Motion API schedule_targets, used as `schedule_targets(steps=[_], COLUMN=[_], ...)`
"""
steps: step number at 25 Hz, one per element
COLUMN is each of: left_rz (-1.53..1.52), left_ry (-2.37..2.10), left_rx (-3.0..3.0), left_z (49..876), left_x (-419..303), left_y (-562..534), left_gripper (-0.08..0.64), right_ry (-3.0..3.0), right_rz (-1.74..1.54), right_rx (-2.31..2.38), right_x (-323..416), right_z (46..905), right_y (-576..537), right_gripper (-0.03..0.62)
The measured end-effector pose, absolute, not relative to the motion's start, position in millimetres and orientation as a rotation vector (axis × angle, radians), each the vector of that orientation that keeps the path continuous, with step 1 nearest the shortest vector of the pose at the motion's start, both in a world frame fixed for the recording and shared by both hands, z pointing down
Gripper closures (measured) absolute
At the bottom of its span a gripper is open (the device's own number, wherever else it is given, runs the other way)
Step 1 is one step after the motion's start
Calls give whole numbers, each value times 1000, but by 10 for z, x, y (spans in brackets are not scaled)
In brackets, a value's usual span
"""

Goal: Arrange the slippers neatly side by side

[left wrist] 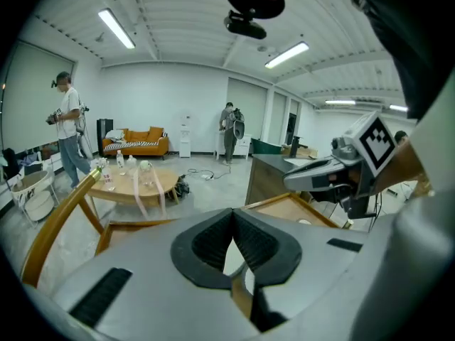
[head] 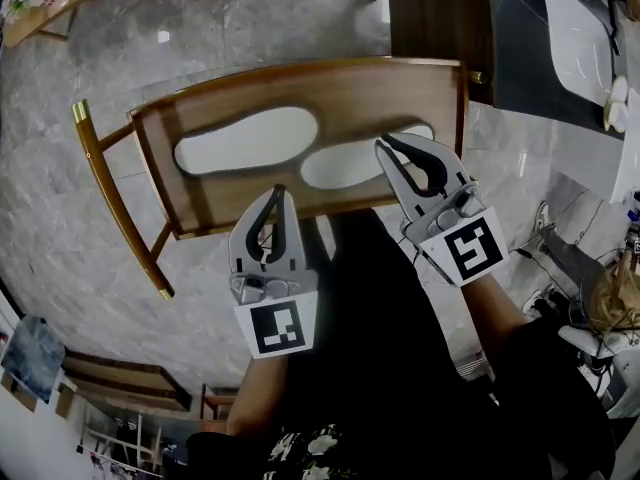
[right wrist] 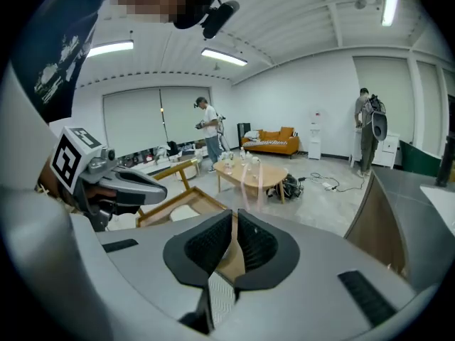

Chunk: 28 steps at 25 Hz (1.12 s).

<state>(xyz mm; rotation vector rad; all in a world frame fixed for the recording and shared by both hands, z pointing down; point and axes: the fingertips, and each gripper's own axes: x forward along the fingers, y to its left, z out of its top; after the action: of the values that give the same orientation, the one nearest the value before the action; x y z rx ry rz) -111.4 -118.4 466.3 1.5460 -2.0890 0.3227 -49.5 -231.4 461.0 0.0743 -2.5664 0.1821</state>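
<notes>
Low table (head: 300,71): I read varnished brown wood with a satin sheen along its raised rim. Leg tip (head: 79,111): polished brass-coloured metal. One slipper (head: 245,140) and the other slipper (head: 350,165): white, smooth and matt; I cannot tell the material. Floor (head: 60,218): grey veined stone, glossy. Left gripper (head: 279,192) and right gripper (head: 384,144): matt grey plastic shells, to my eye. Pads (left wrist: 210,244): black, ribbed, rubber-like. Marker cube (head: 277,328): flat matt black-and-white faces.
</notes>
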Motion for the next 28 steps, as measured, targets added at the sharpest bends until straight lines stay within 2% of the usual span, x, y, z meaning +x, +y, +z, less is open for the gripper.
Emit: schedule_targets(steps=[4, 9, 11, 12, 17, 28], left_rz=[303, 290, 283, 286, 311, 346], left_ry=[-1990, -1818, -1765, -1737, -1626, -1500], left_rx=[1465, 1414, 1383, 1372, 1331, 1299], left_z=[5019, 5456, 5604, 5668, 5911, 6199], left_x=[-961, -640, -548, -499, -292, -108], left_y=[-1187, -1248, -1264, -1271, -1252, -1233], left_gripper=[557, 557, 548, 497, 497, 499], right_ry=[-2484, -2346, -2290, -2275, -2189, -1976], right_rz=[148, 267, 242, 222, 181, 214], right_rx=[-46, -306, -437, -485, -633, -838], right_x=[-425, -342, -335, -337, -356, -357], right_z=[4997, 5354, 5489, 5542, 5776, 6053], right_y=[-2353, -2341, -2251, -2211, -2079, -1925], right_gripper=[592, 590, 537, 520, 485, 485])
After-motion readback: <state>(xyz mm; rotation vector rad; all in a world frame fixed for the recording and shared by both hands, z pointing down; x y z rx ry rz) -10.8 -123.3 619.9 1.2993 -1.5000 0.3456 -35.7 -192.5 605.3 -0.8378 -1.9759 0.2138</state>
